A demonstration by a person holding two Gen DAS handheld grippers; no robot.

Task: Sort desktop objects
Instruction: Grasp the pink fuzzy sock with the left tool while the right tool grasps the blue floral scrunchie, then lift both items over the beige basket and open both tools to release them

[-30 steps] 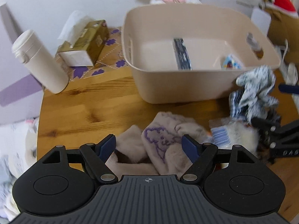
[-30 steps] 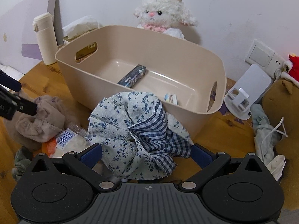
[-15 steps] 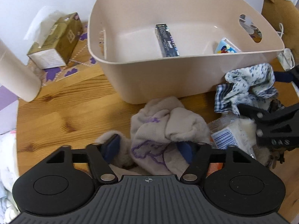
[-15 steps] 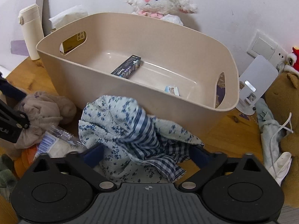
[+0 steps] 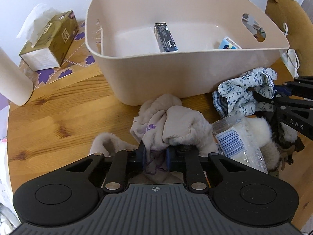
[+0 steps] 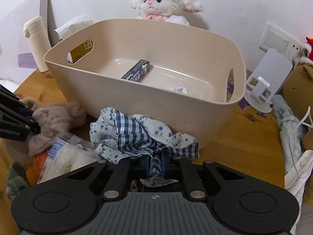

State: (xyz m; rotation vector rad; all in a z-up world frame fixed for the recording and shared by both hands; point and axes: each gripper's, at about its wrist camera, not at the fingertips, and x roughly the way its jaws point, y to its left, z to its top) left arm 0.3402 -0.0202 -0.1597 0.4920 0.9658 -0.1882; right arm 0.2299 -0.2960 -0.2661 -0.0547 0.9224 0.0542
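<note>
My left gripper (image 5: 156,159) is shut on a beige cloth with purple print (image 5: 172,125), bunched in front of the beige plastic bin (image 5: 176,82). My right gripper (image 6: 156,164) is shut on a blue floral and checked cloth (image 6: 137,133), just before the bin's near wall (image 6: 156,105). The bin holds a dark box (image 5: 165,37) and a small blue packet (image 5: 228,45). The right gripper also shows in the left wrist view (image 5: 273,96), the left gripper in the right wrist view (image 6: 29,120).
A clear barcode packet (image 5: 234,143) lies between the cloths on the wooden table (image 5: 49,117). A tissue box (image 5: 49,41) and white flask (image 6: 37,43) stand left. A plush lamb (image 6: 164,2) sits behind the bin; a phone stand (image 6: 264,80) and cables right.
Both grippers have closed from wide open onto their cloths, bunching the fabric between the fingers. Both have moved closer to the bin.
</note>
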